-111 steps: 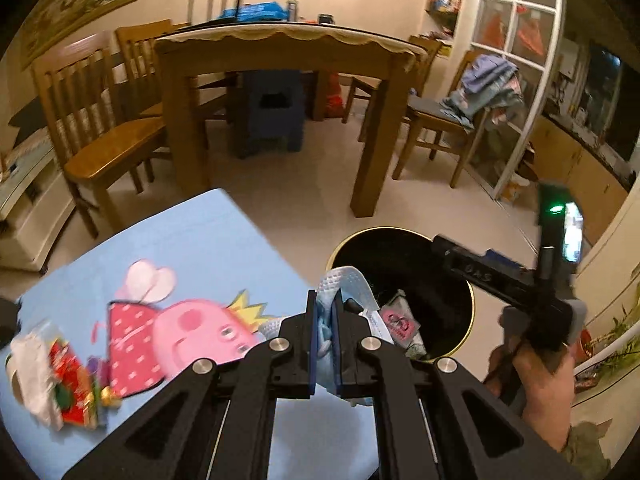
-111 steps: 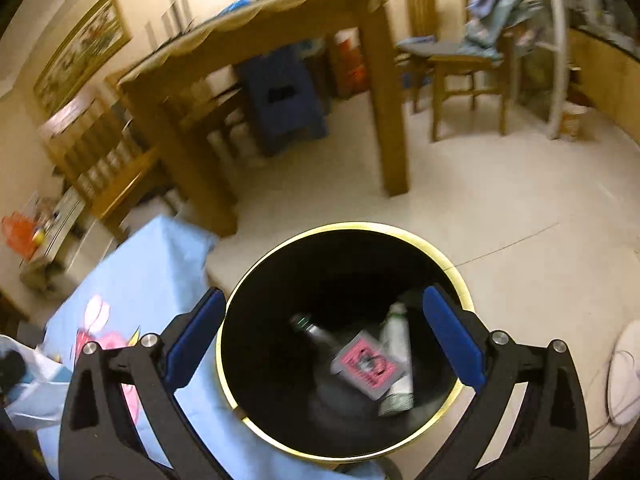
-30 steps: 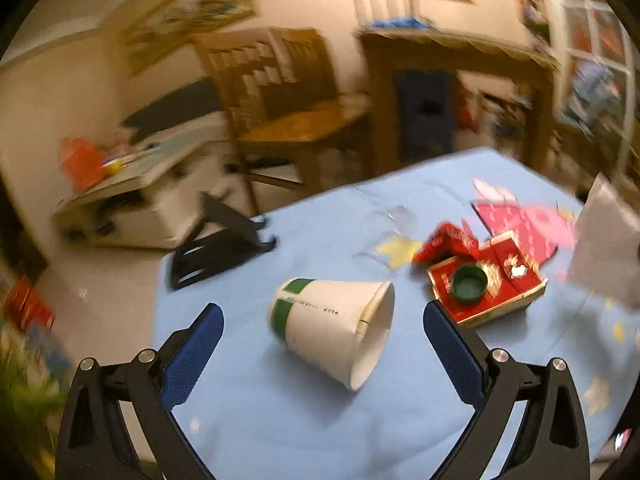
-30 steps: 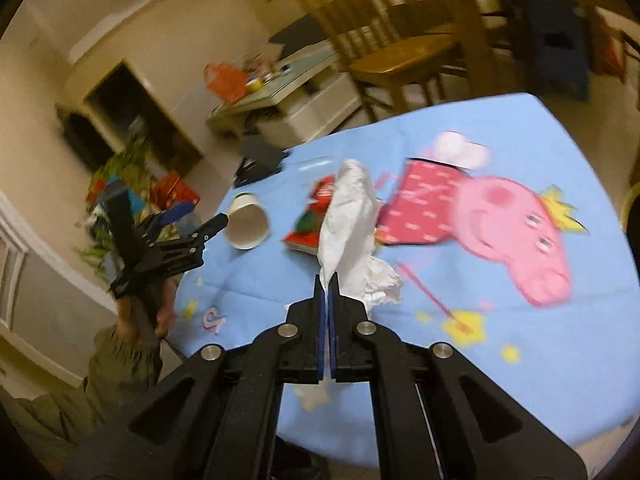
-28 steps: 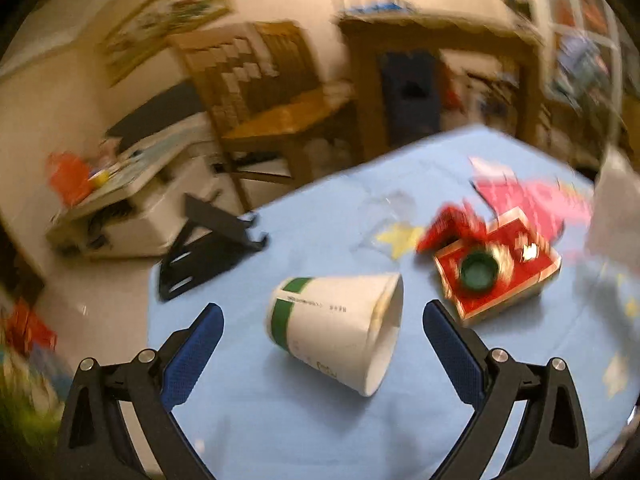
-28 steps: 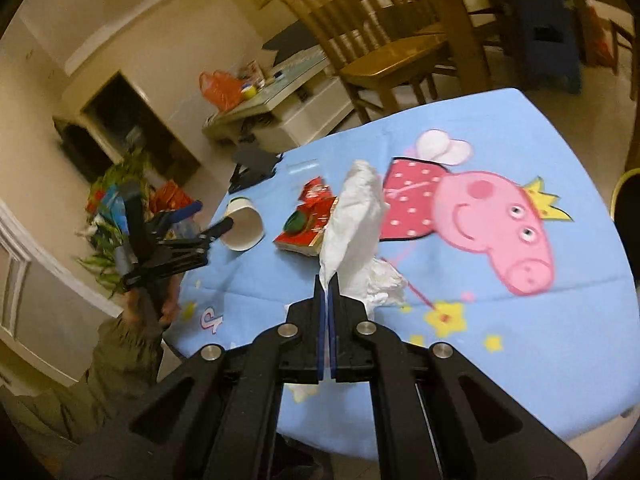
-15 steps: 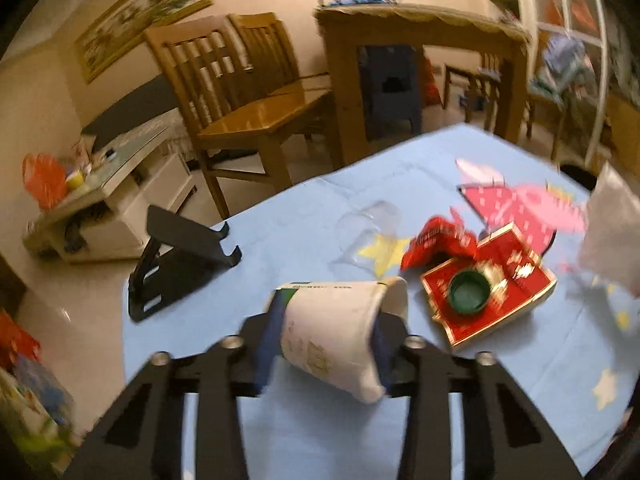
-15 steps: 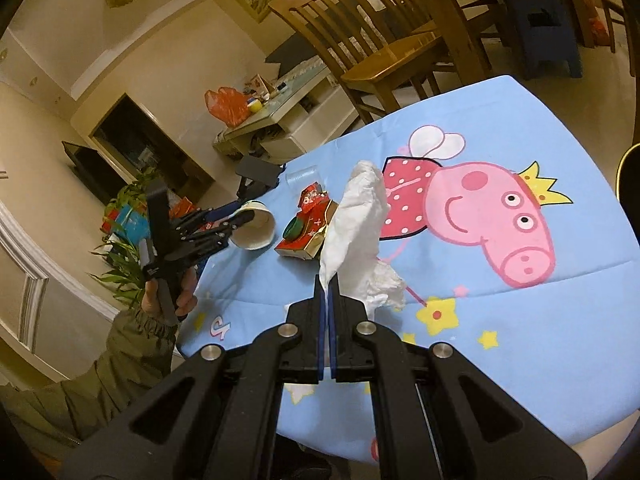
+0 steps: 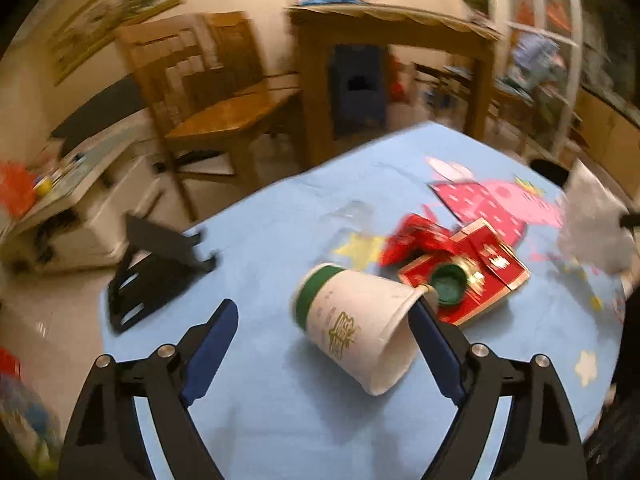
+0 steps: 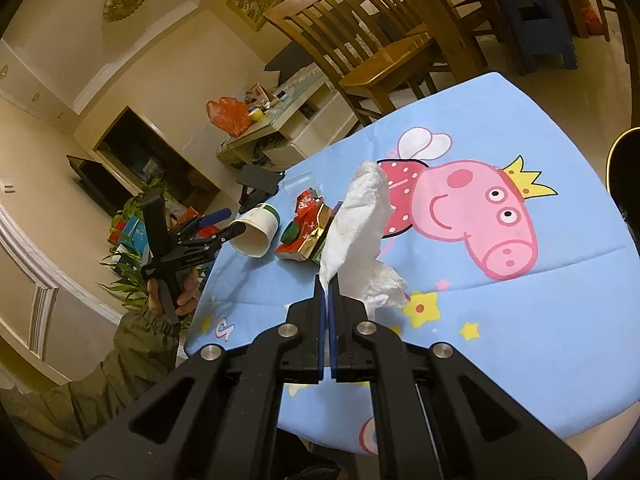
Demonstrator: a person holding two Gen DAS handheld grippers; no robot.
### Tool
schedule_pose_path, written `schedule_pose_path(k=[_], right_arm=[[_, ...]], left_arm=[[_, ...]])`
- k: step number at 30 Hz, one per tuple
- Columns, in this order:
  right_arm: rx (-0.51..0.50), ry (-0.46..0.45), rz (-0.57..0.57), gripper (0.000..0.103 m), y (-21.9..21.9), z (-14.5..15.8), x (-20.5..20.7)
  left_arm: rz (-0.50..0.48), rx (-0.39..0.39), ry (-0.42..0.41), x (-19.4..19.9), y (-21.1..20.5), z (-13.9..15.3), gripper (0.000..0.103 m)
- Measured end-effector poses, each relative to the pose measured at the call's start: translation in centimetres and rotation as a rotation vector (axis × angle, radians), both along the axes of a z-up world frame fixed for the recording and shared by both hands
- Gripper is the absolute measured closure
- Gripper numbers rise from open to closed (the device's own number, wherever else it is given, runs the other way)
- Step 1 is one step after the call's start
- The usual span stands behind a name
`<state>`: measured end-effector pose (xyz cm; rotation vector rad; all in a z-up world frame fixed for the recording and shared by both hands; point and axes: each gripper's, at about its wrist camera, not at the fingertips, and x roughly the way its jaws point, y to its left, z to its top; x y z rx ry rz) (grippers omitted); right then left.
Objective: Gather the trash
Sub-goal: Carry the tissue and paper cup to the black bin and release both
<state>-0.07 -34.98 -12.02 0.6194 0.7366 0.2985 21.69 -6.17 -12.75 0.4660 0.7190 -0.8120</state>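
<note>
A white paper cup (image 9: 352, 328) with a green band lies on its side on the blue cartoon tablecloth (image 9: 260, 420). My left gripper (image 9: 322, 312) straddles it with its jaws opening; the cup's rim rests against the right finger (image 9: 432, 340), and the left finger stands clear of it. The right wrist view shows the same left gripper (image 10: 224, 226) at the cup (image 10: 256, 234). My right gripper (image 10: 329, 280) is shut on a crumpled white tissue (image 10: 356, 220), held up above the cloth. A flattened red carton (image 9: 472, 272) with a green cap (image 9: 448, 284) lies beyond the cup.
A black folding stand (image 9: 156, 264) sits at the table's far left corner. A red wrapper (image 9: 416, 236) and a clear plastic scrap (image 9: 352, 216) lie near the carton. The black bin's rim (image 10: 616, 152) shows past the table's right edge. Wooden chairs (image 10: 360, 32) stand behind.
Half a second ago the left jaws were squeezed on the cup; now they are spread again and the cup lies loose, shifted right. The right gripper still holds the tissue.
</note>
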Motion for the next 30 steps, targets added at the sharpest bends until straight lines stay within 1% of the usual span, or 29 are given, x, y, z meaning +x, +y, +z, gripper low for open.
schedule_pose_path(k=[2,3,4,6,8,9,10,12,19,23,24,25,27,28,30], right_arm=[[-0.006,-0.001,-0.003,0.101,0.0,0.1,0.0],[-0.007,-0.001,-0.007,0.101,0.0,0.1,0.0],[-0.007,0.001,-0.01,0.101,0.0,0.2,0.0],[-0.006,0.007,-0.018,0.101,-0.1,0.1,0.1],[-0.003,0.013,-0.027,0.101,-0.1,0.0,0.2],[-0.002,0.014,-0.029,0.101,-0.1,0.0,0.3],[-0.001,0.015,-0.029,0.101,0.0,0.0,0.4],[-0.002,0.015,-0.028,0.101,0.2,0.1,0.5],[-0.001,0.007,-0.021,0.099,0.6,0.6,0.5],[-0.005,0.007,-0.023,0.099,0.5,0.9,0.5],[-0.008,0.008,-0.023,0.099,0.5,1.0,0.5],[-0.012,0.008,-0.025,0.099,0.5,1.0,0.6],[-0.015,0.009,-0.03,0.099,0.5,1.1,0.6],[-0.016,0.01,-0.034,0.099,0.5,1.1,0.8],[-0.016,0.011,-0.041,0.099,0.4,1.0,0.8]], left_arm=[[-0.056,0.046,-0.007,-0.1,-1.3,-0.7,0.011],[-0.076,0.067,-0.013,-0.1,-1.9,-1.1,0.011],[-0.109,0.076,-0.001,-0.1,-2.6,-1.5,0.011],[-0.143,0.066,0.004,-0.3,-3.3,-1.9,0.011],[-0.151,0.033,0.012,-0.5,-3.3,-1.8,0.011],[-0.16,0.004,0.027,-0.5,-3.1,-1.7,0.014],[-0.161,-0.008,0.03,-0.7,-2.9,-1.7,0.021],[-0.149,-0.017,0.027,-0.9,-2.3,-1.9,0.021],[-0.151,-0.008,0.036,-2.2,-0.9,-1.5,0.022],[-0.227,0.017,0.041,-3.3,-0.3,-1.2,0.021],[-0.249,0.033,0.03,-3.6,-0.5,-1.3,0.019],[-0.276,0.053,0.021,-3.9,-0.7,-1.4,0.014],[-0.318,0.063,0.03,-4.3,-0.9,-1.6,0.01],[-0.345,0.064,0.035,-4.6,-1.0,-1.8,0.006],[-0.341,0.085,0.009,-4.9,-1.5,-2.4,0.006]])
